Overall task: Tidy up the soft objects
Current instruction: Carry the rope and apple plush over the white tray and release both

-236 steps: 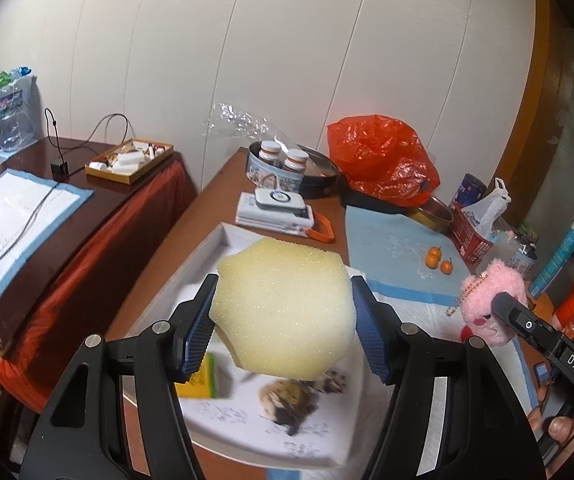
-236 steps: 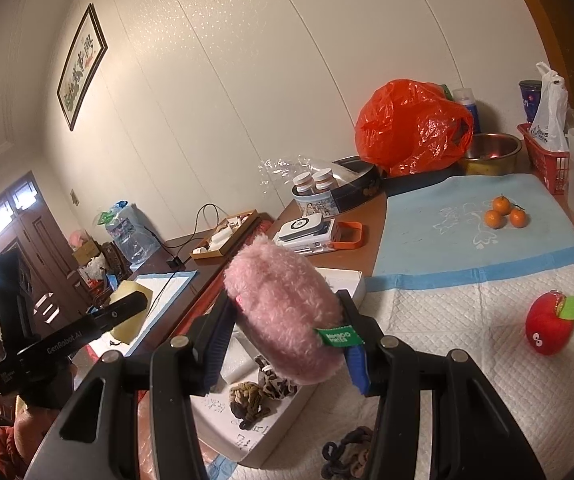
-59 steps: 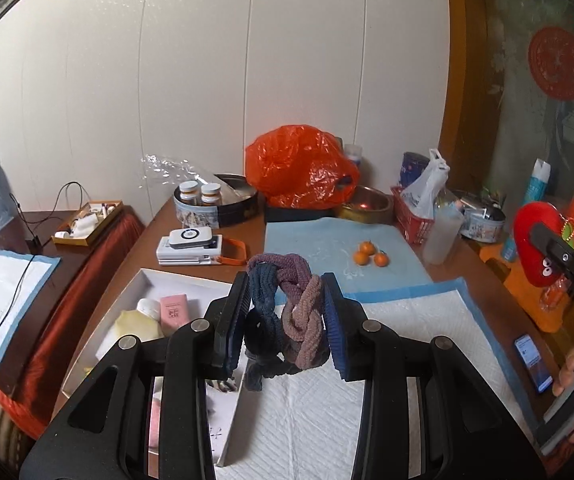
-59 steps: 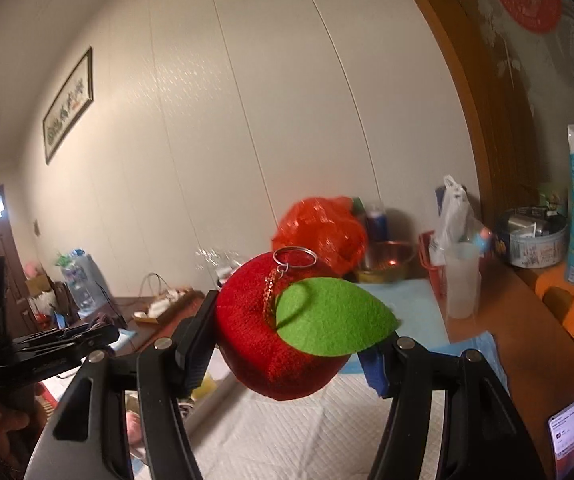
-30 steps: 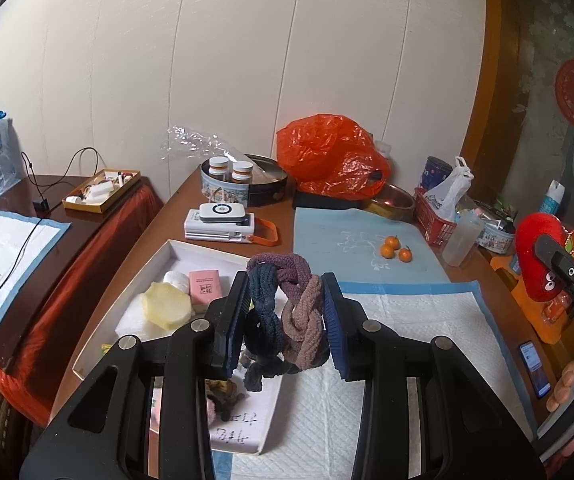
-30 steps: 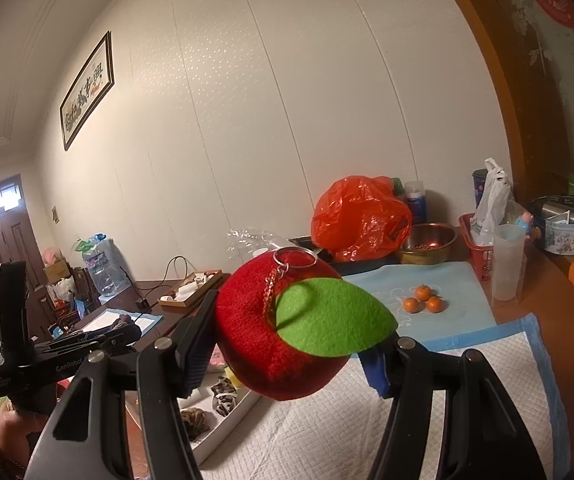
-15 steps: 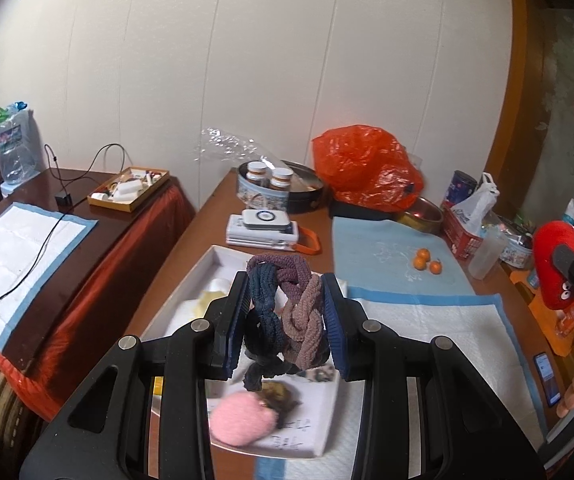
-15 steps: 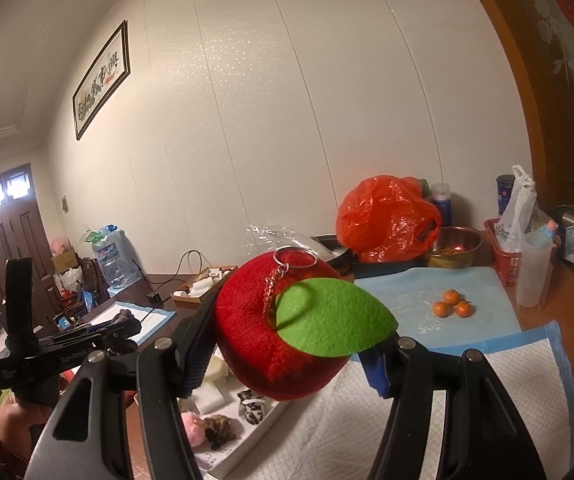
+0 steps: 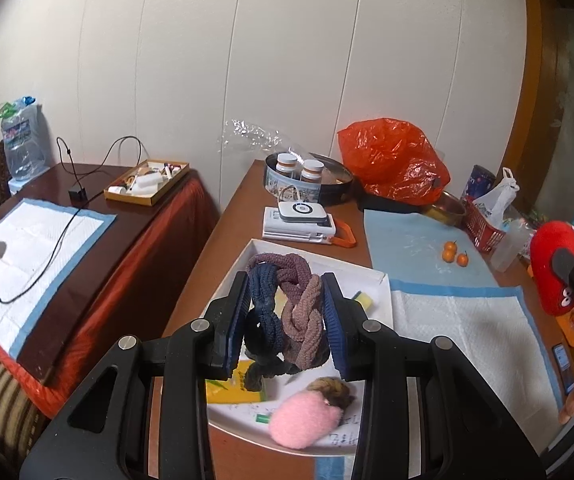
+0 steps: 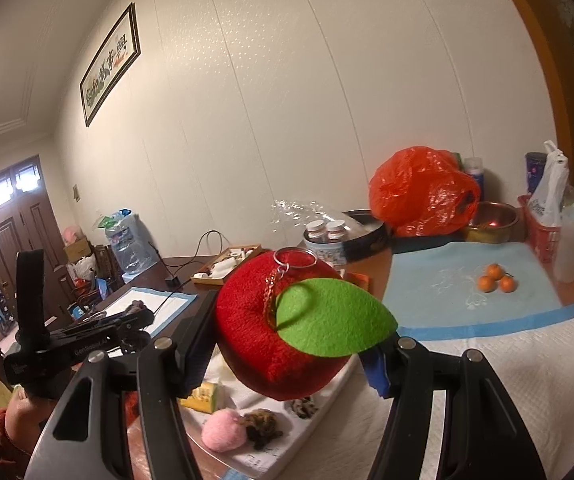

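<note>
Left gripper [image 9: 283, 316] clamping braided scrunchie [image 9: 287, 308] above white tray [image 9: 379, 280]; soft, light, I'm pinching mid-braid; right gripper [image 10: 291, 336] squeezing plush apple [image 10: 259, 332] beside tray; springy, I'm gripping across belly.

A brown wooden table [image 9: 227, 240] stands against the white panelled wall. On it lie a white quilted pad with a blue border [image 9: 467, 332], a pale blue mat [image 9: 411, 248] bearing three small oranges [image 9: 455, 254], and a shallow white tray [image 9: 255, 248] near the left edge. Behind the tray sits a white device with an orange strap [image 9: 301, 224], then a round tin [image 9: 327, 184] and an orange plastic bag [image 9: 391, 160]. A second, darker table [image 9: 99, 240] stands to the left.
</note>
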Tool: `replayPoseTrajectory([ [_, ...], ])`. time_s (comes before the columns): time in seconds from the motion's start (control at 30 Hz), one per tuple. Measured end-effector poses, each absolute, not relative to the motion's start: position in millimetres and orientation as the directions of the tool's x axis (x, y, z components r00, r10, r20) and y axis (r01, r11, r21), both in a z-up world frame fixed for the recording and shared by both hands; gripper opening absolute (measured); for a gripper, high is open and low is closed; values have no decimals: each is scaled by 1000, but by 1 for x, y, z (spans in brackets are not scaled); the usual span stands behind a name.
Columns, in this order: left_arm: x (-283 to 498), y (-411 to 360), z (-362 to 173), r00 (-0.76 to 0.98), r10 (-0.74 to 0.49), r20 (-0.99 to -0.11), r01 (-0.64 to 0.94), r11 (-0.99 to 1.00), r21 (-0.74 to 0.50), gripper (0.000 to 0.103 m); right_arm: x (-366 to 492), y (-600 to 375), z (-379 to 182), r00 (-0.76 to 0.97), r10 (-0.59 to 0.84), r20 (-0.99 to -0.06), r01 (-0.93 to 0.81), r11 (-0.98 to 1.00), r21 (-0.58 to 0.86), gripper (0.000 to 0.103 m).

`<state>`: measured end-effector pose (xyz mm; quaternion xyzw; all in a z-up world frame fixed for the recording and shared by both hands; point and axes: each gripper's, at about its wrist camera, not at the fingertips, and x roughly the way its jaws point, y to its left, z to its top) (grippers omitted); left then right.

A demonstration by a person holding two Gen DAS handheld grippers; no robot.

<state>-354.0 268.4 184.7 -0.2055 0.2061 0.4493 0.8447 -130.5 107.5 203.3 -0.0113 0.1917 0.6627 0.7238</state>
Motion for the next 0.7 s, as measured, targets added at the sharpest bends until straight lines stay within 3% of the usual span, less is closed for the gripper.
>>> replayPoseTrajectory([
  [0.7, -335, 331, 143, 526, 600, -603, -817, 552, -164, 35, -168, 178, 181, 32, 914, -404, -970, 126, 206, 63],
])
